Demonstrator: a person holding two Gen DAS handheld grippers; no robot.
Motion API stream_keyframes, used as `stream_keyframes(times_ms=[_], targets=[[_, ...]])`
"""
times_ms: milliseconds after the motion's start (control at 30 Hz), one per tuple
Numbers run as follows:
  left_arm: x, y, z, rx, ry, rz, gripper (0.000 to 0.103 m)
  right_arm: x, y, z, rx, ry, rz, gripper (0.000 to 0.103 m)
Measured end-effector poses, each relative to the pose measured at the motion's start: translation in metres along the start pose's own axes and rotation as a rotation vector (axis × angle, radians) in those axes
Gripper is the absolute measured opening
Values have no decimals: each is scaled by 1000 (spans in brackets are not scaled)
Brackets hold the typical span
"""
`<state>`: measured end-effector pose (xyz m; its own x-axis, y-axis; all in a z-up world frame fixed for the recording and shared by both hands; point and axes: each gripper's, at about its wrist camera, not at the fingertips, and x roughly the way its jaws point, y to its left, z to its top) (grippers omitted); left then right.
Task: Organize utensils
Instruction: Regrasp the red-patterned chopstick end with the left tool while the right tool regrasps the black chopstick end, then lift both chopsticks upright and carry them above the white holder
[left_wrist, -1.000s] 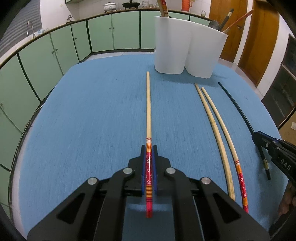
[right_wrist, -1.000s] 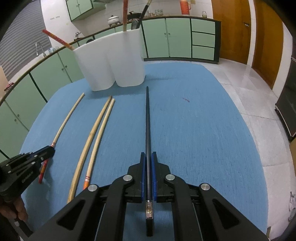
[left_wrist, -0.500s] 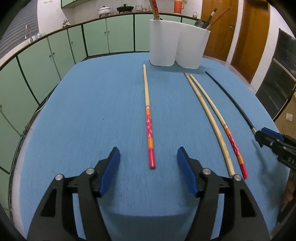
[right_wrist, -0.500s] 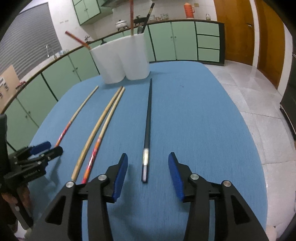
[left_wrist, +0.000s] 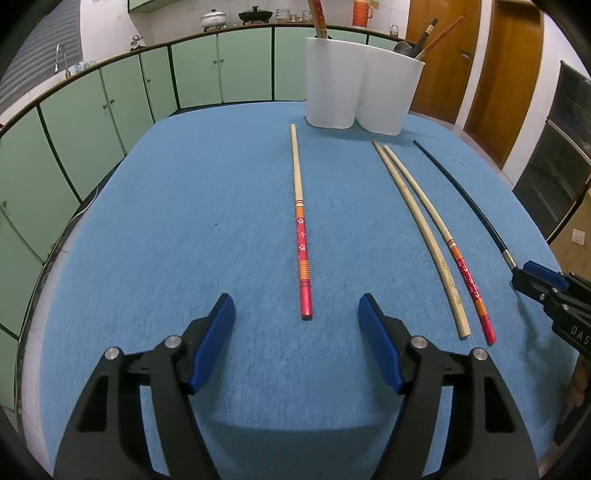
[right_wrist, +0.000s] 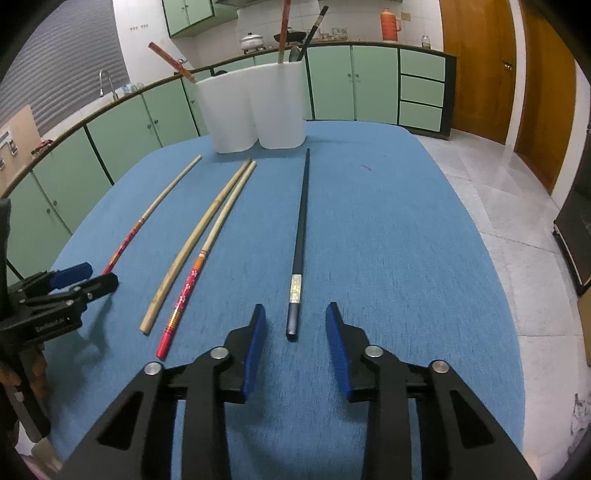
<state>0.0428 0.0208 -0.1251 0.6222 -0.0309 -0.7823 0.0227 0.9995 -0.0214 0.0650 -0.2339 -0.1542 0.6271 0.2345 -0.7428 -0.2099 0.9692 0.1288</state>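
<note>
Lying loose: black chopstick (right_wrist: 300, 236), red-handled chopstick (left_wrist: 300, 225).

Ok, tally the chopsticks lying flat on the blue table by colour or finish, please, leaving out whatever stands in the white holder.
Red-patterned handle with pale wood tip: 2, one lying alone and one in the middle pair
Plain pale wood: 1
Black with a silver band: 1
Total: 4
</note>
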Motion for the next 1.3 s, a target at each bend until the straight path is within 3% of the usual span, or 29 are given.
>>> stream_keyframes(times_ms=[200,333,533,833,1067,1300], targets=[[-2,2,-2,-8,-3,-4,56,2,8,-2,-46,6,-32,18],[-3,0,-2,3,-6,-10,37,1,10,-3,-67,9,-36,8],[-2,-2,0,5,-4,-22,5,-1,7,-4,-58,6,-27,8],[-24,-7,4,9,-28,-38,5,-18,-1,4,-43,-27,-26,7],[-63,-9,25,19,-121,-39,5,-47,-7,24,-45,-74,-35,7],[-103,-15,53,23,-240,-57,5,-89,-13,58,-35,-183,-11,7]])
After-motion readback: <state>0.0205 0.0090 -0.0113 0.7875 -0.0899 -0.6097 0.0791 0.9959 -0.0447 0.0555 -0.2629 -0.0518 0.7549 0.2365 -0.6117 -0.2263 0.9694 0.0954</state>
